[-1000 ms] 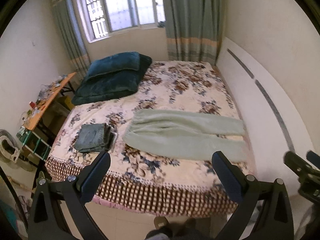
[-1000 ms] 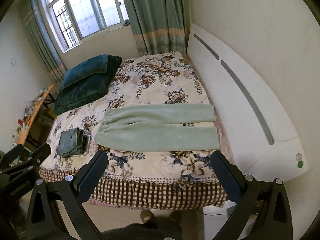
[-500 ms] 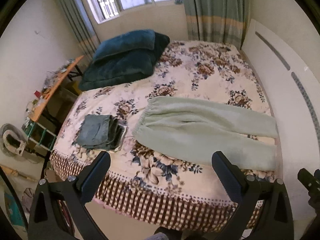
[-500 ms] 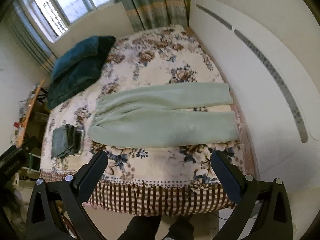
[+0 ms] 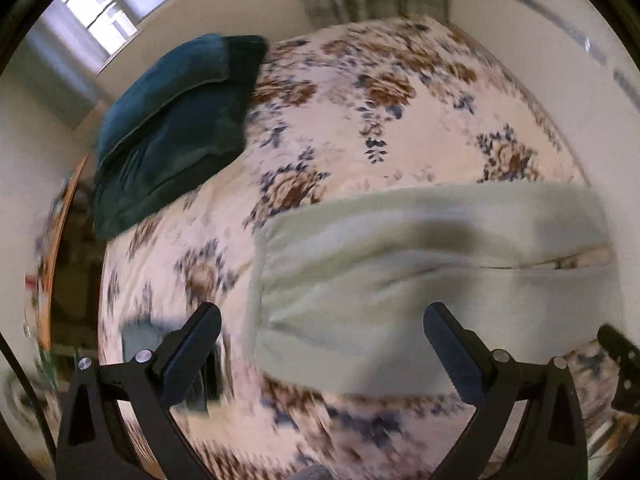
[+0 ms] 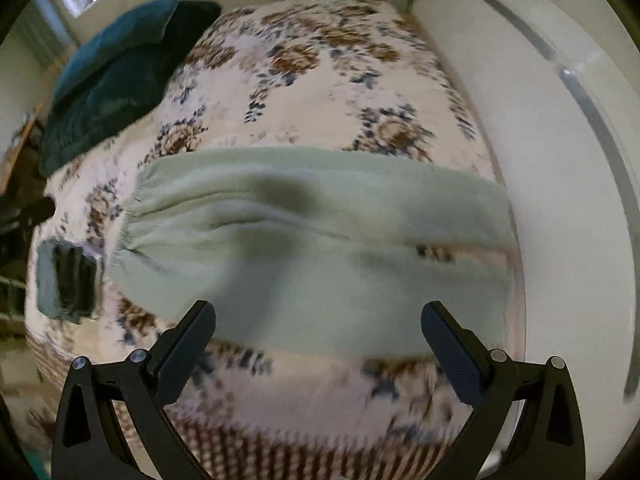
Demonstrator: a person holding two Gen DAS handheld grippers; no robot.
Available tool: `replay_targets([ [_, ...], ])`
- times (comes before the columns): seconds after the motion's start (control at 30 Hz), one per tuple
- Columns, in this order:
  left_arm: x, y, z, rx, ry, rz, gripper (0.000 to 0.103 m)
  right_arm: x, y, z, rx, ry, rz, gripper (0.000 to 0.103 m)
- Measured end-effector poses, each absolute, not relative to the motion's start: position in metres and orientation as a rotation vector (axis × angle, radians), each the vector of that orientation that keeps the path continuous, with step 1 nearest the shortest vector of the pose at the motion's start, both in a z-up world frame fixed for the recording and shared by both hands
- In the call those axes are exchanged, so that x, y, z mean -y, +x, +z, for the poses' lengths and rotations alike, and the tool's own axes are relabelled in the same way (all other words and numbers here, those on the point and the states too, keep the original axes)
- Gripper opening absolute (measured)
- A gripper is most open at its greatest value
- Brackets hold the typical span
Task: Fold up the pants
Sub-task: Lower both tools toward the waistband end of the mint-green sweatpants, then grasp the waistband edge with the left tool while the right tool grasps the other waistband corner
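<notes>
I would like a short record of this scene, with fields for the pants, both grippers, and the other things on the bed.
pants: light green pants, spread flat on the bed, unfolded, waistband toward the left, both legs side by side
bed: floral bedspread
left gripper: open, above the pants, holds nothing
right gripper: open, above the pants, holds nothing
other clothing: dark folded garment, left of the waistband
pillows: dark teal pillows, far left corner of the bed

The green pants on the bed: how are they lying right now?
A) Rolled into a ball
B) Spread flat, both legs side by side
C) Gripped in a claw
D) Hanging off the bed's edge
B: the green pants lie flat on the bed, legs side by side, with both claws open.
</notes>
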State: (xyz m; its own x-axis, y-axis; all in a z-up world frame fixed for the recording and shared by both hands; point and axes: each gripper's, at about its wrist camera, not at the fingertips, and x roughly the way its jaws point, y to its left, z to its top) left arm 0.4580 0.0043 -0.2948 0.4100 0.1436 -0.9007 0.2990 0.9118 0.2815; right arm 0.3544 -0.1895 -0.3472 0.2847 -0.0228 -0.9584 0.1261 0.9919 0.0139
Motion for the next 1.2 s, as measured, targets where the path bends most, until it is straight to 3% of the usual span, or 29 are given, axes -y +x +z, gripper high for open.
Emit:
replay_targets([
  [0.13, 0.022, 0.523, -0.349, -1.156, 0.562, -0.198, 0.103, 0.193, 0.453, -0.415, -1.32, -0.043, -0.035, 0.103],
  [0.37, 0.069, 0.632, -0.489, -1.31, 0.702, -0.432, 0.102, 0.199, 0.602, -0.541, -1.438, -0.225, 0.13, 0.103],
  [0.43, 0.079, 0.653, -0.522, -1.359, 0.723, -0.495, 0.098, 0.198, 0.636, -0.58, -1.485, -0.269, 0.171, 0.103],
  [0.53, 0.092, 0.677, -0.569, -1.452, 0.747, -0.598, 0.087, 0.193, 0.665, -0.621, -1.525, -0.337, 0.213, 0.103],
  [0.77, 0.118, 0.691, -0.637, -1.519, 0.91, -0.718, 0.087, 0.195, 0.696, -0.693, -1.601, -0.493, 0.282, 0.103],
  [0.87, 0.125, 0.692, -0.643, -1.532, 0.946, -0.772, 0.084, 0.209, 0.703, -0.712, -1.647, -0.47, 0.318, 0.103],
  [0.93, 0.126, 0.687, -0.636, -1.511, 0.936, -0.835, 0.056, 0.224, 0.709, -0.726, -1.685, -0.458, 0.335, 0.103],
  [1.03, 0.124, 0.677, -0.623, -1.444, 0.932, -0.827, 0.033, 0.242, 0.716, -0.744, -1.737, -0.427, 0.35, 0.103],
  [1.1, 0.121, 0.666, -0.612, -1.398, 0.951, -0.805, 0.024, 0.255, 0.72, -0.754, -1.759, -0.37, 0.374, 0.1],
  [1.13, 0.121, 0.664, -0.609, -1.393, 0.944, -0.793, 0.017, 0.26, 0.721, -0.756, -1.759, -0.339, 0.387, 0.089],
  [1.17, 0.118, 0.664, -0.6, -1.386, 0.916, -0.786, 0.015, 0.265, 0.72, -0.757, -1.756, -0.302, 0.395, 0.07],
  [1.2, 0.114, 0.666, -0.594, -1.401, 0.884, -0.779, 0.012, 0.268, 0.719, -0.755, -1.746, -0.279, 0.397, 0.062],
])
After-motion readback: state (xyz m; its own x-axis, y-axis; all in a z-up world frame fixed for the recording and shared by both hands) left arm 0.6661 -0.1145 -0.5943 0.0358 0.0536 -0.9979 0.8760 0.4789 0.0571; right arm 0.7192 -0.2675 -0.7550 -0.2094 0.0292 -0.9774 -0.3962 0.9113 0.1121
